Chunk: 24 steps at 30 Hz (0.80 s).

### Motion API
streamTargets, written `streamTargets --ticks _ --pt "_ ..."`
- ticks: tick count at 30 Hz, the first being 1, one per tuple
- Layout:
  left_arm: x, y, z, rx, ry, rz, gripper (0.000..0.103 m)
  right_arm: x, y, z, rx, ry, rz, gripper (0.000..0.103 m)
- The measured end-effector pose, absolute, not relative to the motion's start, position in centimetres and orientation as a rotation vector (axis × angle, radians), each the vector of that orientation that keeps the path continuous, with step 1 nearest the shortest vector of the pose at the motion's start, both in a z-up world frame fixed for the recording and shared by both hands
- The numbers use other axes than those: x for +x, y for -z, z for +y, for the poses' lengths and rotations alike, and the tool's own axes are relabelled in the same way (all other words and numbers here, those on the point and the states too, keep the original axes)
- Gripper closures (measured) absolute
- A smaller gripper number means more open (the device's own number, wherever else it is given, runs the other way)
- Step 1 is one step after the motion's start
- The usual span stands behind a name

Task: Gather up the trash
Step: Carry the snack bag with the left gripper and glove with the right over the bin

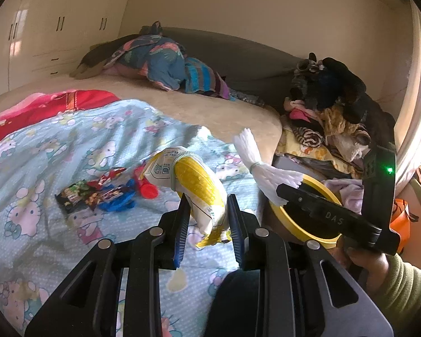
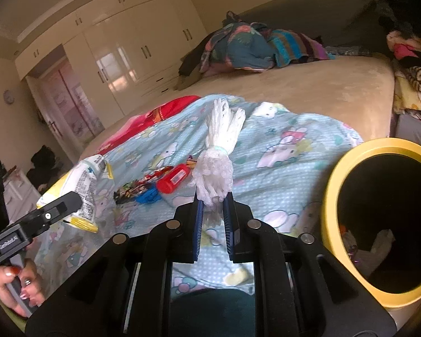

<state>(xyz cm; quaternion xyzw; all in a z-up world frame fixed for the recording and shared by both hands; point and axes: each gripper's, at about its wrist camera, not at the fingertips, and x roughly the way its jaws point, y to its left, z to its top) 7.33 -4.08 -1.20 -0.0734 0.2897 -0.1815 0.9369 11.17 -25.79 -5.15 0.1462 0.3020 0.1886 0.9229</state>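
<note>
The yellow corn-print bag point(image 1: 202, 193) is clamped in the left gripper point(image 1: 207, 213), held above the bed's blue cartoon blanket point(image 1: 70, 140); the white plastic bundle point(image 2: 214, 174) is pinched in the right gripper point(image 2: 213, 210); loose wrappers point(image 1: 95, 193) and a red cap point(image 1: 147, 188) lie mid-blanket; the yellow-rimmed bin point(image 2: 331, 196) stands beside the bed's edge, with scraps inside.

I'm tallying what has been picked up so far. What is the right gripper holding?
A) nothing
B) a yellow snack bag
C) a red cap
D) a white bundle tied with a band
D: the right gripper has its jaws clamped on the white bundle, while the yellow bag sits in the left gripper.
</note>
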Motion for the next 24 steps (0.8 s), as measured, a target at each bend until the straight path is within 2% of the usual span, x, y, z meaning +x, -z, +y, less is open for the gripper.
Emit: streamTargets --ticks 24 --pt "8.1 0.6 -10.9 -0.108 0.499 0.584 0.077 9.5 5.6 -31.9 0.353 -0.195 0.576 0.094"
